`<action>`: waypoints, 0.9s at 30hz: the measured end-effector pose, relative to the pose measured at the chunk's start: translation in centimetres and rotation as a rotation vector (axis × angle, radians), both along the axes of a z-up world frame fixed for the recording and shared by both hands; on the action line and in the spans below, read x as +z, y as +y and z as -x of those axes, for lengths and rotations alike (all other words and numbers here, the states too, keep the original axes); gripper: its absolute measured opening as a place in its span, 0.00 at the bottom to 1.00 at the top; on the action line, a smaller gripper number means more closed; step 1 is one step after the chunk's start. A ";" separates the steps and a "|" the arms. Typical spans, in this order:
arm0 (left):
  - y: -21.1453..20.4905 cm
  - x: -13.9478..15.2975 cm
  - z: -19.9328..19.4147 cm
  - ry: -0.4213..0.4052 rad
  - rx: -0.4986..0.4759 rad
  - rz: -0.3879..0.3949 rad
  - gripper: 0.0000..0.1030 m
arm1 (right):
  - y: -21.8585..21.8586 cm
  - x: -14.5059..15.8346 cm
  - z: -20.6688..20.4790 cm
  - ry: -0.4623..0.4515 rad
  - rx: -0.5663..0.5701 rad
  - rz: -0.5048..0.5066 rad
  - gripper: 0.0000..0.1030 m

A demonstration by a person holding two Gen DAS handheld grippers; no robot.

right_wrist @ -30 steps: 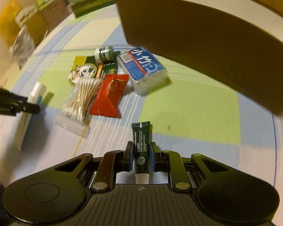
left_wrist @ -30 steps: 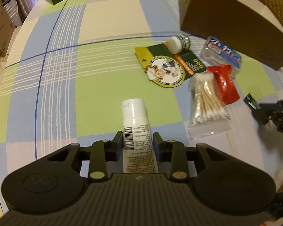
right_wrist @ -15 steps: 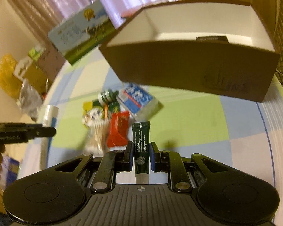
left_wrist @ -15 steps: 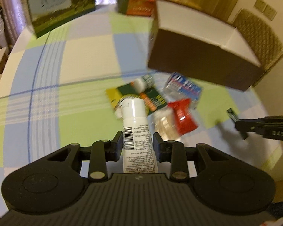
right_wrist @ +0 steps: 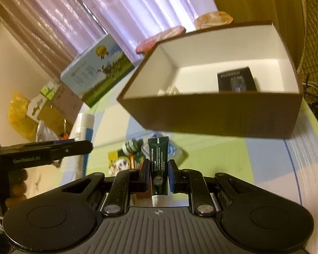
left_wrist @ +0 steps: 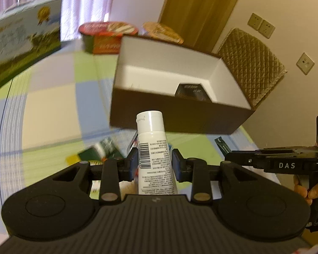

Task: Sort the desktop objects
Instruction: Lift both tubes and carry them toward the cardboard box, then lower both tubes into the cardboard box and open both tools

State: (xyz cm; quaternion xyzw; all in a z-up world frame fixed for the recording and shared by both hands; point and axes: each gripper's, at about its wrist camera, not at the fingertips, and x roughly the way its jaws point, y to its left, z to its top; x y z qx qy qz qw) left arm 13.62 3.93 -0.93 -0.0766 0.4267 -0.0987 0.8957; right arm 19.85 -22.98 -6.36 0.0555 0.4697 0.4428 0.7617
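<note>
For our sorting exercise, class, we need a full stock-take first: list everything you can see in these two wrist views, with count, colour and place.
white tube: 1, white, between the left gripper's fingers
green tube: 1, dark green, between the right gripper's fingers
box: 1, brown outside, white inside, open, on the table
black packet: 1, black, inside the box
milk carton: 1, blue and green, far left of the table
instant noodle bowls: 2, red and orange, behind the box
small items: several, blurred, on the tablecloth in front of the box
tablecloth: 1, checked green, blue, cream
chair: 1, tan quilted, right of the box
left gripper: 1, black
right gripper: 1, black
</note>
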 end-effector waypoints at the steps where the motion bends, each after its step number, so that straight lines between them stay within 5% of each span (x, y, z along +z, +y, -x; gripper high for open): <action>1: -0.3 0.3 -0.5 -0.011 -0.005 -0.005 0.27 | 0.1 0.3 -0.5 -0.001 -0.002 -0.008 0.14; 14: -3.4 3.5 -9.2 -0.114 -0.037 -0.045 0.27 | 2.2 3.0 -7.7 -0.060 -0.032 -0.061 0.14; 27: -5.0 2.3 -17.8 -0.088 -0.023 -0.086 0.27 | 5.2 1.9 -15.2 -0.041 -0.106 -0.040 0.14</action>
